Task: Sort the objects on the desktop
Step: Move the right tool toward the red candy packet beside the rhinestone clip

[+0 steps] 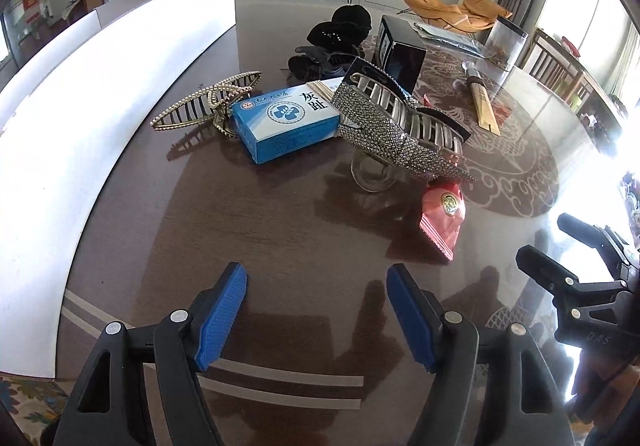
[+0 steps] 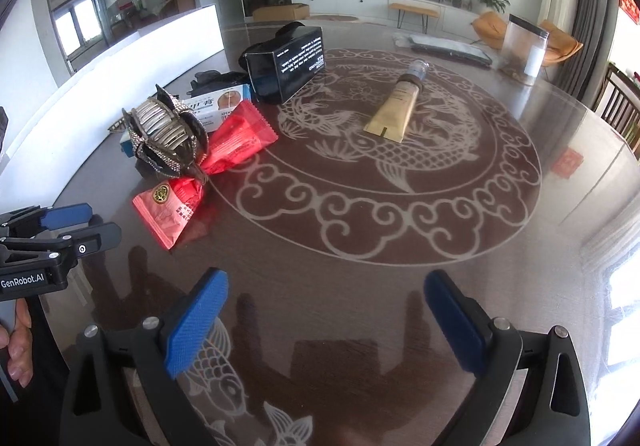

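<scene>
Both tools hovering low over the glossy dark table [image 2: 400, 306], nothing between either pair of pads. Left gripper [image 1: 316, 310] released, pads parted and bare, pointing toward 12 o'clock at the clutter. Right gripper [image 2: 326, 322] spread wider, also empty. Ahead in the left wrist view: rhinestone hair claw [image 1: 394, 128] at about 12 to 1 o'clock, perched tilted on a clear glass stand [image 1: 370, 176], leaning against the blue medicine box [image 1: 286, 122]; pearl hair claw [image 1: 204, 106] at 11 o'clock, touching that box; red snack packet [image 1: 442, 218] at 1 o'clock, just beside the stand. Gold tube [image 2: 398, 106] at 12 o'clock in the right wrist view, well apart from the pile. Rhinestone claw likely stiff, light, springy, stones slippery and snag-prone; best pinched across the spine, not the teeth. Packet probably soft and crinkly; best taken by a sealed end.
</scene>
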Action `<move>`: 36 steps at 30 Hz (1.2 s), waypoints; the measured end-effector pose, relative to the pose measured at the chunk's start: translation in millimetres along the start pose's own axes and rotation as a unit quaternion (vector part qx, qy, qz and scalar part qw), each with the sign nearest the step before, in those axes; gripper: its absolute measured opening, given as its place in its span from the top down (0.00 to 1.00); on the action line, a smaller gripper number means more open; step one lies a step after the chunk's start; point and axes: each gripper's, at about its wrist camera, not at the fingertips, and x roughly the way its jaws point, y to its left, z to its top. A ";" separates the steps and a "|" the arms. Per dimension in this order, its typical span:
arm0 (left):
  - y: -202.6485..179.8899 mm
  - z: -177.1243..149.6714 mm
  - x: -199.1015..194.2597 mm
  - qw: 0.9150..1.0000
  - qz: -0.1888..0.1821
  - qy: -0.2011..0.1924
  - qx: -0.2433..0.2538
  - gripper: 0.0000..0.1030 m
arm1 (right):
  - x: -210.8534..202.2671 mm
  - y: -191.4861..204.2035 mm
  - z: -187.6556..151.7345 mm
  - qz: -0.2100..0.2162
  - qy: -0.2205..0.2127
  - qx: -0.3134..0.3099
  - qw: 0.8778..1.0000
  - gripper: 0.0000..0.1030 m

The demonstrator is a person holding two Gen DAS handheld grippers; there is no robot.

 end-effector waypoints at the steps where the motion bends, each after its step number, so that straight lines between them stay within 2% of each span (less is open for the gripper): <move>1: -1.5 0.6 1.0 1.000 0.000 0.000 0.005 0.26 | 1.4 1.5 0.2 0.001 0.002 -0.001 1.000 0.04; 3: -4.7 -0.2 2.4 1.000 0.005 0.001 0.015 0.20 | 4.1 4.7 -1.4 0.001 0.006 -0.002 1.000 0.04; 12: -12.3 -1.9 7.0 0.999 0.029 0.005 0.039 0.10 | 6.2 16.0 -5.9 0.002 0.005 -0.018 1.000 0.04; 15: -8.4 -0.9 9.2 0.999 0.033 0.008 0.029 0.04 | 8.1 17.3 -4.5 0.002 0.007 -0.021 1.000 0.01; 33: -1.9 -2.0 8.9 0.999 0.041 0.010 0.017 0.02 | 9.8 19.8 -3.4 -0.001 0.010 -0.026 1.000 0.00; 36: 9.8 -3.4 7.5 0.998 0.053 0.015 -0.006 0.01 | 11.1 20.4 -1.8 0.001 0.013 -0.027 1.000 0.00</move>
